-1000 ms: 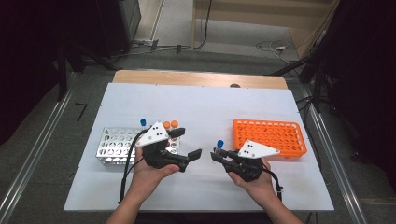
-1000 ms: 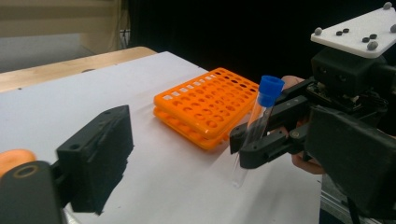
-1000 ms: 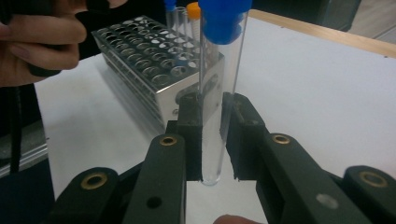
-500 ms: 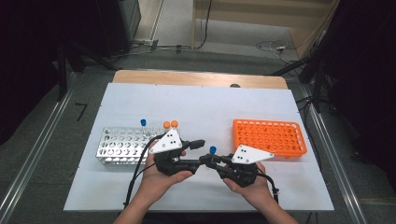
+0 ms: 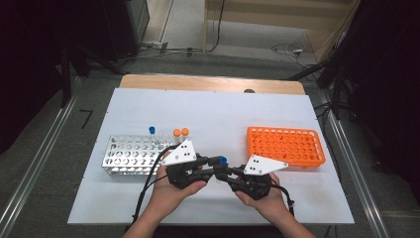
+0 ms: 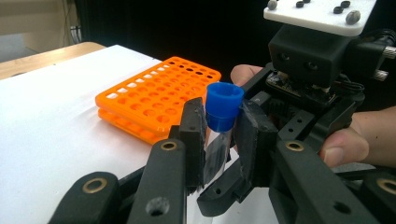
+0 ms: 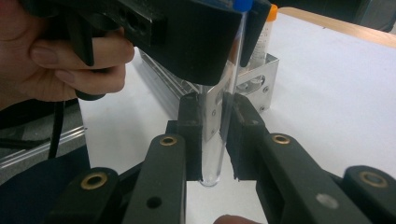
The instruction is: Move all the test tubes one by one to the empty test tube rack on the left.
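1. As the pictures stand, the work in hand is a handover of one blue-capped test tube (image 6: 220,122) between the two grippers, held above the white table (image 5: 218,111) between the metal rack (image 5: 130,154) and the orange rack (image 5: 286,147).
2. Progress, judged: the tube is out of any rack and gripped at both ends. Release by one gripper and seating in a rack are not yet done. Which rack it is bound for cannot be told.
3. Metal rack: holds one blue-capped tube (image 5: 152,131) and two orange-capped tubes (image 5: 181,133) along its far edge. Orange rack: no tubes visible in it.
4. Left gripper (image 5: 214,161): jaws have just been closing, now drawn narrow with the pads pressed on the tube just below its blue cap, as seen in the left gripper view.
5. Right gripper (image 7: 214,136): jaws drawn narrow on the clear lower body of the same tube, with its rounded bottom showing just below the pads.
6. Both hands meet near the table's front centre.
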Action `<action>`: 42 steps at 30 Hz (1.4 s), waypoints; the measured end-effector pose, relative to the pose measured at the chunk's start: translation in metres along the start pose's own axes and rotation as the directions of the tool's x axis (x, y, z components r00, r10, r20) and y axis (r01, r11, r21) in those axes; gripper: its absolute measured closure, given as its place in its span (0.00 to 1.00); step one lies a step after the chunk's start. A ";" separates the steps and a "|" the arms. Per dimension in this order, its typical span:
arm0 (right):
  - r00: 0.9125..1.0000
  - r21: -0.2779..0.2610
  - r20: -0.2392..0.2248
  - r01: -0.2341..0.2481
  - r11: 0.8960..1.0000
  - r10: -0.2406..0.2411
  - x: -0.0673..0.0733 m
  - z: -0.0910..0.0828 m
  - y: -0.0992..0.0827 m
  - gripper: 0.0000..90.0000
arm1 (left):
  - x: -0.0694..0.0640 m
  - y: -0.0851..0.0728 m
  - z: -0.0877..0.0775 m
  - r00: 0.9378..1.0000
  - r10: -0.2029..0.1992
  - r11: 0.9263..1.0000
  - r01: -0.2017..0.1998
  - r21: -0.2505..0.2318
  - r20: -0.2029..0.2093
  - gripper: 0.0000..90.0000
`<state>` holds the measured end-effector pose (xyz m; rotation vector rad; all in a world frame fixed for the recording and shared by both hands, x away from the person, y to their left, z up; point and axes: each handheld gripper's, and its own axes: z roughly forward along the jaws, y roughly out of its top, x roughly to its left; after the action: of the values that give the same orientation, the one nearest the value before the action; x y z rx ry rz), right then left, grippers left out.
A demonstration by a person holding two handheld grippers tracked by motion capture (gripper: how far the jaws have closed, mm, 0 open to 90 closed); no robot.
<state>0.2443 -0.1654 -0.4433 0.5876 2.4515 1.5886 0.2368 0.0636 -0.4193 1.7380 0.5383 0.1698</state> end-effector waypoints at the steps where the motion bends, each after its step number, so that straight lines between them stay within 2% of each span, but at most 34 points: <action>1: 1.000 -0.001 -0.003 -0.001 1.000 0.001 0.000 0.000 0.000 0.83 | 0.000 0.000 0.000 1.000 0.001 1.000 -0.001 0.001 0.000 0.83; 13: 1.000 -0.001 -0.024 -0.010 1.000 0.010 0.000 0.001 -0.001 0.82 | 0.001 0.000 -0.002 0.999 0.035 0.999 -0.035 0.009 -0.002 0.85; 17: 1.000 -0.004 -0.025 -0.006 1.000 0.005 0.001 0.001 -0.001 0.79 | 0.000 0.000 -0.002 0.999 0.038 0.999 -0.038 0.006 -0.012 0.85; 21: 1.000 -0.002 -0.027 0.003 1.000 -0.003 0.002 0.001 0.000 0.61 | 0.002 0.000 -0.004 0.999 0.041 0.999 -0.041 0.006 -0.028 0.85; 26: 0.999 0.001 -0.027 -0.022 1.000 0.022 -0.001 0.000 0.001 0.28 | 0.004 0.001 -0.010 0.998 0.046 0.999 -0.046 0.000 -0.048 0.85; 30: 0.999 0.011 -0.012 -0.031 0.999 0.032 -0.004 -0.002 0.001 0.10 | 0.008 0.002 -0.015 0.997 0.044 0.999 -0.045 -0.004 -0.061 0.85; 33: 0.998 0.009 -0.022 -0.054 0.998 0.054 -0.008 -0.005 0.000 0.02 | 0.011 0.002 -0.019 0.996 0.042 0.999 -0.043 -0.008 -0.076 0.85; 36: 0.998 0.004 -0.020 -0.066 0.998 0.067 -0.013 -0.008 0.000 0.00 | 0.014 0.002 -0.025 0.995 0.040 0.999 -0.041 -0.008 -0.096 0.85; 42: 0.997 0.003 0.033 -0.068 0.998 0.068 -0.024 -0.018 -0.003 0.00 | 0.023 0.003 -0.039 0.990 0.031 0.999 -0.034 -0.026 -0.136 0.85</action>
<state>0.2592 -0.1909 -0.4405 0.6997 2.4359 1.5862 0.2422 0.1072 -0.4109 1.7167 0.6038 0.3187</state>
